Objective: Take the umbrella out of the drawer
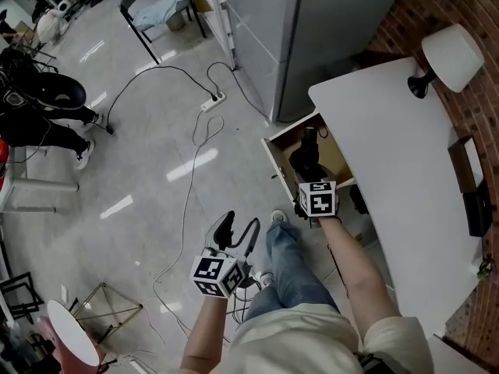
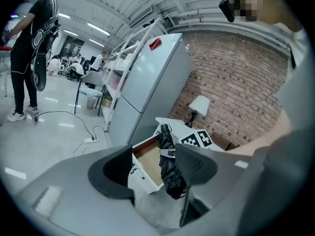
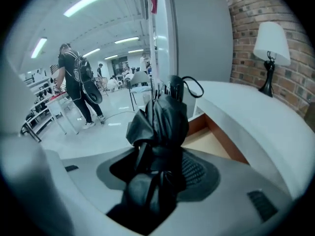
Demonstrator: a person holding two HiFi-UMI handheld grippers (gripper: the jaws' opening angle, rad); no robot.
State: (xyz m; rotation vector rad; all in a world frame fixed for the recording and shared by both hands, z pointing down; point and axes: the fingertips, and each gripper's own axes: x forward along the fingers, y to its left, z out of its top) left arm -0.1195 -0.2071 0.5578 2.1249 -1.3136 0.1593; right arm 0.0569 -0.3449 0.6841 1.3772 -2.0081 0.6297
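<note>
We hold the black umbrella (image 3: 162,117) in the right gripper (image 3: 158,178), whose fingers are closed on its folded fabric; the umbrella stands roughly upright, strap end up, over the open drawer (image 1: 274,153) under the white worktop (image 1: 398,146). We see the left gripper (image 2: 155,168) lower, beside the leg; its fingers stand apart with nothing between them.

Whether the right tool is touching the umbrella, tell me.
Touching. The right gripper view shows the folded black umbrella clamped in the right tool, its fabric pressed against both pads.
</note>
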